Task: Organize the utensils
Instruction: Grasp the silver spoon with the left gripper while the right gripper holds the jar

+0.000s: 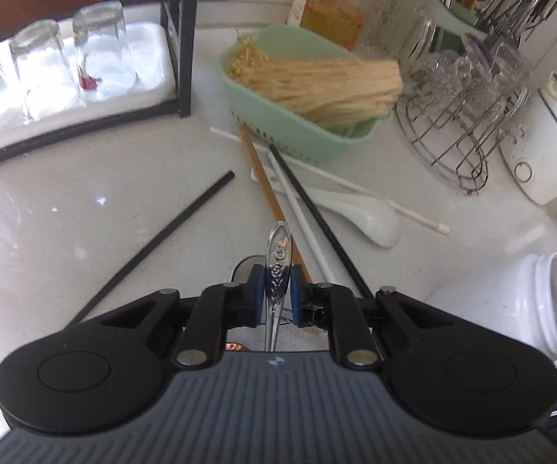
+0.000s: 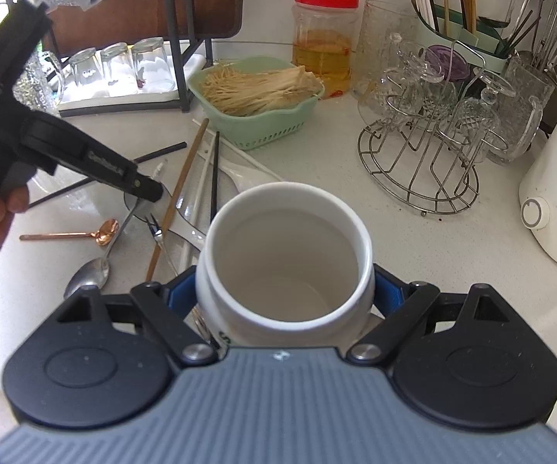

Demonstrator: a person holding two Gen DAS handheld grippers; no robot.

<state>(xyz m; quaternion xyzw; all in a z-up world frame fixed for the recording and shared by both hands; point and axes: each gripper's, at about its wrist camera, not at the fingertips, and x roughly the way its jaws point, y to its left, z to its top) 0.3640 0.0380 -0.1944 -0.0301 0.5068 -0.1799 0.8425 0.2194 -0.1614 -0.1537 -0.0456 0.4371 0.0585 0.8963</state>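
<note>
Between our left gripper's (image 1: 277,294) blue pads sits the embossed handle of a silver spoon (image 1: 277,270), pinched tight, its handle tip pointing away from us over the white counter (image 1: 65,224). From the right wrist view the same spoon's bowl (image 2: 89,274) lies low on the counter at the near left, so the spoon seems to be only partly lifted — we cannot tell for sure. Our right gripper (image 2: 284,294) is clamped around a white ceramic jar (image 2: 284,255), mouth open toward us and nothing inside it.

Just beyond the held spoon lies a loose heap of utensils: a wooden chopstick (image 1: 266,181), a black chopstick (image 1: 313,208) and a white chopstick (image 1: 297,201) crossing one another, with a white ceramic soup spoon (image 1: 359,212) under them to the right. Another black chopstick (image 1: 158,239) lies apart on the left. A small copper spoon (image 2: 73,235) rests on the counter left of the heap, near the silver spoon's bowl.

Farther back stands a mint-green basket (image 1: 297,135) full of pale sticks, and right of it a wire rack (image 2: 417,162) holding glassware. Far right — a holder of chopsticks (image 2: 452,11). Upturned glasses (image 1: 100,54) stand on a tray at the far left.
</note>
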